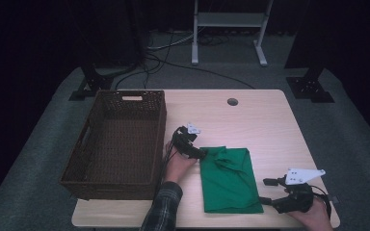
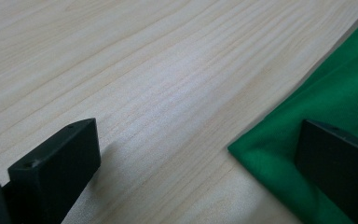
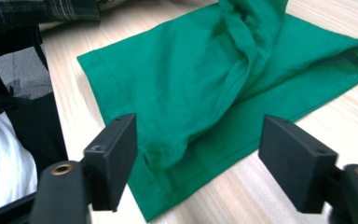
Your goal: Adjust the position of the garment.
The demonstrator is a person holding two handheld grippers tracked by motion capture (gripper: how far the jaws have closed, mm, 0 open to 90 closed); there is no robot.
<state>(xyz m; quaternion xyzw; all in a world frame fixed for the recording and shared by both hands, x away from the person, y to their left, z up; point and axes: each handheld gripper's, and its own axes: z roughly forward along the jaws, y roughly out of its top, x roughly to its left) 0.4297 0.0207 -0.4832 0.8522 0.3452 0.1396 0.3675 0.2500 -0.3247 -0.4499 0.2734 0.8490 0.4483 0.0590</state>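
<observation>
A green cloth (image 1: 229,180), folded into a rough rectangle with a bunched top, lies on the wooden table (image 1: 260,120) near its front edge. My left gripper (image 1: 201,154) rests at the cloth's top left corner. In the left gripper view the cloth (image 2: 340,88) lies under the right jaw while the left jaw sits over bare wood, so the left gripper (image 2: 193,128) is open. My right gripper (image 1: 264,191) is at the cloth's lower right corner, just off its edge. In the right gripper view the right gripper (image 3: 198,123) is open, with the cloth (image 3: 200,79) ahead of the jaws and untouched.
A dark wicker basket (image 1: 160,139) stands on the left half of the table, right beside my left hand. A round cable hole (image 1: 232,101) is in the table's far edge. A plaid sleeve (image 1: 166,207) comes in at the bottom. Stands and cables sit on the floor behind.
</observation>
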